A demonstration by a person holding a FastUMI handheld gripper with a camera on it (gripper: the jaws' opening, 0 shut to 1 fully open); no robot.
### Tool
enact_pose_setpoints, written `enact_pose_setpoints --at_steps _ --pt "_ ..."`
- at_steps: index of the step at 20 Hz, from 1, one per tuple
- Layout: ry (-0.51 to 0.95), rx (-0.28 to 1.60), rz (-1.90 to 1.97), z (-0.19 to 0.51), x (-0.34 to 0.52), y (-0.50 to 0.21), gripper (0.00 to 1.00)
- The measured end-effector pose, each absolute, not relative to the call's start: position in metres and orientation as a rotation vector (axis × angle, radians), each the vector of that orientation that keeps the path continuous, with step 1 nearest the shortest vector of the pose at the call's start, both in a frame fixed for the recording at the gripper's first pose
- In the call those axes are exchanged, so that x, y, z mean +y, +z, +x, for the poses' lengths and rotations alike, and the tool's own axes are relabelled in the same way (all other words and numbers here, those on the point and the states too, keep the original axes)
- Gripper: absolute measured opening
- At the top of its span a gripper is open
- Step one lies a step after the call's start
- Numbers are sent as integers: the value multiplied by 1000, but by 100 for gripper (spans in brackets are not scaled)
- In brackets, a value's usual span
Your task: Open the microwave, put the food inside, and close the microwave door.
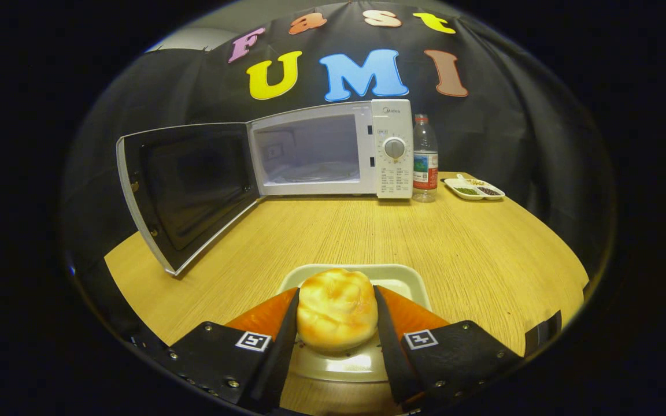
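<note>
While the gripper sat low over the near edge of the counter, its two fingers pressed against the left and right sides of a bun, pinching it between them. The bun was round and golden, with a paler glossy top, and it sat over a pale square plate; whether it touched the plate or hung just above it could not be told. The plate's far rim and corners showed beyond the bun, and a strip of its near part showed between the fingers.

Well beyond the fingers, at the back of the wooden counter, stood a white microwave. Its door was swung wide to the left, dark inner face turned toward the camera, lower corner reaching forward over the counter. The cavity lay open and pale, with a turntable dimly visible on its floor. A round dial sat on the control panel at the microwave's right side.

Just beside that panel, to the right, stood an upright clear bottle with a red cap and a label. Farther right, near the counter's back edge, lay a small white divided dish holding dark and green bits.
</note>
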State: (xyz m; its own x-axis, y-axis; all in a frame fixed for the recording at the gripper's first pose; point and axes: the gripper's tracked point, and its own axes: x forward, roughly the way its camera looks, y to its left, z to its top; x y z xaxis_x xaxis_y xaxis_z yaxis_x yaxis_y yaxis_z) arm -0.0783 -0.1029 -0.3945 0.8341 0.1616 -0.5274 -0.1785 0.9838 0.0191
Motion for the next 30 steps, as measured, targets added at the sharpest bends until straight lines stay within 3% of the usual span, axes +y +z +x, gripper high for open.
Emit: enact_pose_setpoints --at_steps 8,17,30 --pt "231 461 -113 -50 -65 -349 69" --pt "249 381 -256 43 -6 -304 69" --pt "168 355 -305 194 34 -336 69"
